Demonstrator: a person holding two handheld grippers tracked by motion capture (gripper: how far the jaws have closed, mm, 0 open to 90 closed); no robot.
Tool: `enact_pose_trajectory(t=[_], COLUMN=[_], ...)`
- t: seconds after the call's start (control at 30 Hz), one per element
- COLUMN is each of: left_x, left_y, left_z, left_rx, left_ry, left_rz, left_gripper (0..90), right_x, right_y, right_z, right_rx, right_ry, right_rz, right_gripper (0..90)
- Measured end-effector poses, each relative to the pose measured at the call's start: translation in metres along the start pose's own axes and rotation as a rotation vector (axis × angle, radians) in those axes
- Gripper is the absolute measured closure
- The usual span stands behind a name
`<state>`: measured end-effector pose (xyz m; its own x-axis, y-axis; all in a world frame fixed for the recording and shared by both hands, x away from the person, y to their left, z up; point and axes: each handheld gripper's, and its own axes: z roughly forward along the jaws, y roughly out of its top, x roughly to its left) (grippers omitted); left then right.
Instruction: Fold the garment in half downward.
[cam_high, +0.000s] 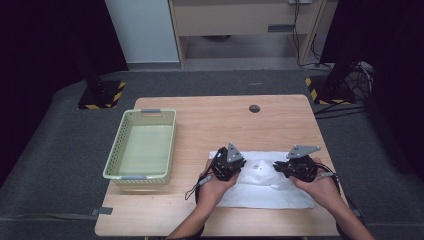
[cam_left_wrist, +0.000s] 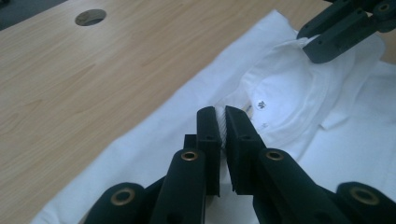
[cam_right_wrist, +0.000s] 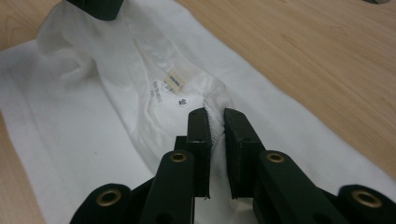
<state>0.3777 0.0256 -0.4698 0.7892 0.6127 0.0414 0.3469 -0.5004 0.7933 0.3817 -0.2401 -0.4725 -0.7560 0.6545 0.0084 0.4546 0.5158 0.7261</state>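
Now both grippers pinch the white shirt (cam_high: 265, 182) collar: left gripper (cam_left_wrist: 221, 122) and right gripper (cam_right_wrist: 215, 122) fingers clamped on fabric. Shirt lies at the surface's (cam_high: 210, 120) 5 o'clock. Next: lift evenly, toward the basket (cam_high: 125, 145) at 9 o'clock.

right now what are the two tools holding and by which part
Both hold the white shirt by its collar: left tool on one side of the neck opening, right tool on the other.

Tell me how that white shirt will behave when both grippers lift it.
The white shirt is probably floppy: it already bunches where the left gripper and right gripper pinch its collar. It likely weighs little and should drape and swing, not hold its flat shape.
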Motion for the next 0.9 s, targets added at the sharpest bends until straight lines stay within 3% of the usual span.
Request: enact_pose_trajectory(t=[0.07, 0.23, 0.43, 0.53, 0.7, 0.9], left_x=[-0.005, -0.007, -0.010, -0.011, -0.012, -0.013], left_y=[-0.003, -0.011, -0.020, -0.024, -0.028, -0.033], left_z=[-0.002, -0.006, -0.011, -0.013, -0.013, -0.011], left_rx=[0.008, 0.018, 0.021, 0.020, 0.023, 0.024], left_ry=[0.002, -0.011, -0.022, -0.028, -0.033, -0.039], left_rz=[0.016, 0.004, -0.001, -0.001, -0.004, -0.010], left_gripper=[85.0, 85.0, 85.1, 85.1, 85.0, 85.0], right_x=[0.005, 0.011, 0.010, 0.009, 0.003, -0.005], right_y=[-0.005, -0.016, -0.022, -0.022, -0.017, -0.013], right_z=[-0.001, -0.001, 0.005, 0.007, 0.012, 0.024], right_rx=[0.003, 0.008, 0.023, 0.031, 0.039, 0.095], right_ry=[0.004, 0.018, 0.010, 0.024, 0.049, 0.087], right_rz=[-0.006, -0.002, -0.010, -0.015, 0.004, 0.034], right_gripper=[80.8, 76.0, 51.5, 46.4, 41.9, 42.7])
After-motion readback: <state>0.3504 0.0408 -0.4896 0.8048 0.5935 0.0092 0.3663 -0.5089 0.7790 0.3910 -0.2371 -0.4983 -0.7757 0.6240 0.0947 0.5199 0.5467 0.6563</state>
